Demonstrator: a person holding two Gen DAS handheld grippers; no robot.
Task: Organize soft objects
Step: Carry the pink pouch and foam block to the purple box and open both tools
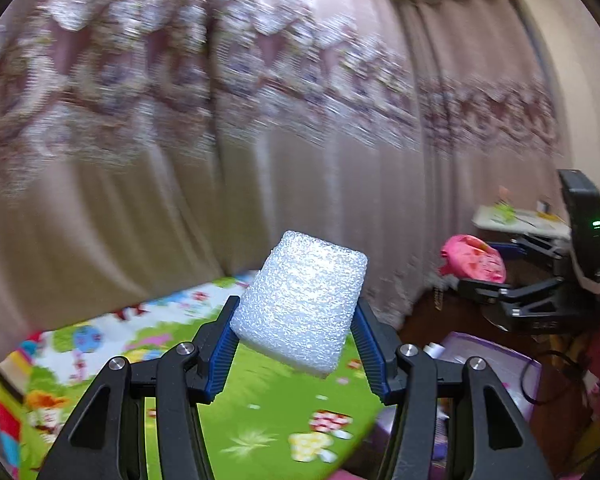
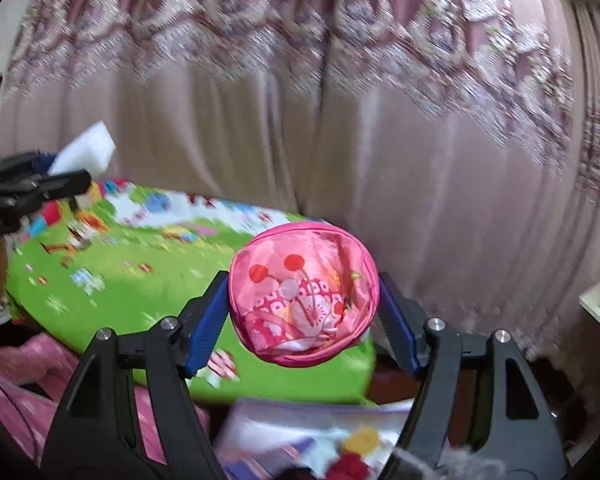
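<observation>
My left gripper [image 1: 296,312] is shut on a white foam block [image 1: 300,304] and holds it in the air above a green patterned play mat [image 1: 260,420]. My right gripper [image 2: 302,292] is shut on a round pink fabric pouch [image 2: 304,292] with a flower print, also held up above the mat [image 2: 140,280]. In the left wrist view the right gripper [image 1: 480,276] shows at the right with the pink pouch [image 1: 472,258]. In the right wrist view the left gripper [image 2: 60,176] shows at the far left with the foam block [image 2: 88,152].
A pink-beige curtain [image 1: 260,120] hangs behind the mat. A purple-rimmed box [image 2: 320,432] with coloured items sits below the right gripper, and it shows in the left wrist view [image 1: 496,368]. Pink fabric [image 2: 32,380] lies at lower left. A small table [image 1: 516,216] stands at right.
</observation>
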